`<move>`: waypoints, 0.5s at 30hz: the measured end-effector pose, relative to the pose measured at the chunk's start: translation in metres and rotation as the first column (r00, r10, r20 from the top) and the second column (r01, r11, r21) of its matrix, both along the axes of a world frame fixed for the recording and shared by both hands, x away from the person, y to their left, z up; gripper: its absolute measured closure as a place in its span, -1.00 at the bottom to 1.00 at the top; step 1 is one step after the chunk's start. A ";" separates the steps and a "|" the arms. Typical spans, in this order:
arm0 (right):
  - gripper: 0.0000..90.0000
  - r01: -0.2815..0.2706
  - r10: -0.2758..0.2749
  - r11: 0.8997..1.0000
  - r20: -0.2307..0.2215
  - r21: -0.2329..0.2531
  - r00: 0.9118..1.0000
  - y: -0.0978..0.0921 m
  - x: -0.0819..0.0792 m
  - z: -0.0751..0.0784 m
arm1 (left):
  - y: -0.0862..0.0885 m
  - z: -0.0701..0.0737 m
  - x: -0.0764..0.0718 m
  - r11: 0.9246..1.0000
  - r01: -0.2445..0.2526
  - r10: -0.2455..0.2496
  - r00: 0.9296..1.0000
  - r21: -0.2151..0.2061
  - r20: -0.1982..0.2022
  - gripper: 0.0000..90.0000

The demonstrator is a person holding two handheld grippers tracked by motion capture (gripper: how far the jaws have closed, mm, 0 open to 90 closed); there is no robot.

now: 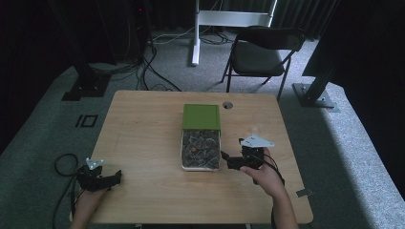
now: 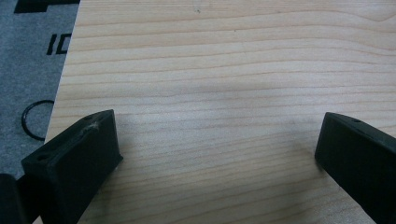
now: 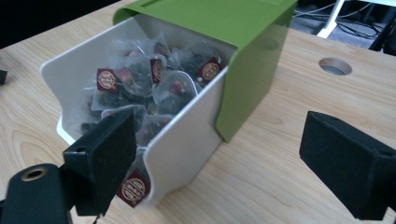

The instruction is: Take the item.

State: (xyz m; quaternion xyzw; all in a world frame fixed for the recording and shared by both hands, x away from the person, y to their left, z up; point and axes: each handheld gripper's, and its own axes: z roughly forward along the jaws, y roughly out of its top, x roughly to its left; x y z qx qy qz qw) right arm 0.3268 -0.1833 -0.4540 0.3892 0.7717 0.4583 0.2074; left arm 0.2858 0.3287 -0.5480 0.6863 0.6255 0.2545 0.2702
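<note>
A green box stands mid-table with its white drawer pulled out toward me, full of clear tea bags with dark red tags. In the right gripper view the green sleeve covers the drawer's far end, and the tea bags lie heaped inside. My right gripper is open at the drawer's front right corner: one jaw is over the corner, the other over bare table. My left gripper is open over bare wood at the table's front left.
The wooden table has a round cable hole behind the box. A black folding chair and a white stand are beyond the far edge. A cable loop lies on the grey floor by the left edge.
</note>
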 end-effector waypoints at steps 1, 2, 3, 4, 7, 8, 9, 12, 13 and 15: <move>-0.75 0.000 0.000 1.000 0.000 0.000 1.000 0.000 0.000 0.000 | 0.000 0.000 0.000 1.000 0.000 0.000 1.000 0.000 0.000 -0.99; -0.75 -0.004 0.004 1.000 0.002 0.002 1.000 0.003 0.001 0.001 | 0.000 0.000 0.000 1.000 0.000 0.000 1.000 0.000 0.000 -0.99; -0.75 -0.004 0.004 1.000 0.002 0.002 1.000 0.003 0.001 0.001 | 0.000 0.000 0.000 1.000 0.000 0.000 1.000 0.000 0.000 -0.99; -0.75 -0.007 0.007 1.000 0.004 0.001 1.000 0.004 0.001 0.001 | 0.000 0.000 0.000 1.000 0.000 0.000 1.000 0.000 0.000 -0.99; -0.75 -0.020 0.020 1.000 0.009 0.000 1.000 0.010 0.004 0.004 | 0.000 0.000 0.000 1.000 0.000 0.000 1.000 0.000 0.000 -0.99; -0.75 -0.020 0.020 1.000 0.009 0.000 1.000 0.010 0.004 0.004 | 0.000 0.000 0.000 1.000 0.000 0.000 1.000 0.000 0.000 -0.99; -0.75 -0.023 0.023 1.000 0.010 0.001 1.000 0.012 0.004 0.004 | 0.000 0.000 0.000 1.000 0.000 0.000 1.000 0.000 0.000 -0.99; -0.75 -0.034 0.034 0.999 0.011 -0.001 0.999 0.018 0.006 0.006 | 0.000 0.000 0.000 1.000 0.000 0.000 1.000 0.000 0.000 -0.99; -0.75 -0.039 0.039 0.999 0.013 -0.001 0.999 0.020 0.006 0.006 | 0.000 0.000 0.000 1.000 0.000 0.000 1.000 0.000 0.000 -0.99; -0.67 -0.047 0.047 0.999 0.011 0.003 0.999 0.024 0.007 0.007 | 0.000 0.000 0.000 1.000 0.000 0.000 1.000 0.000 0.000 -0.99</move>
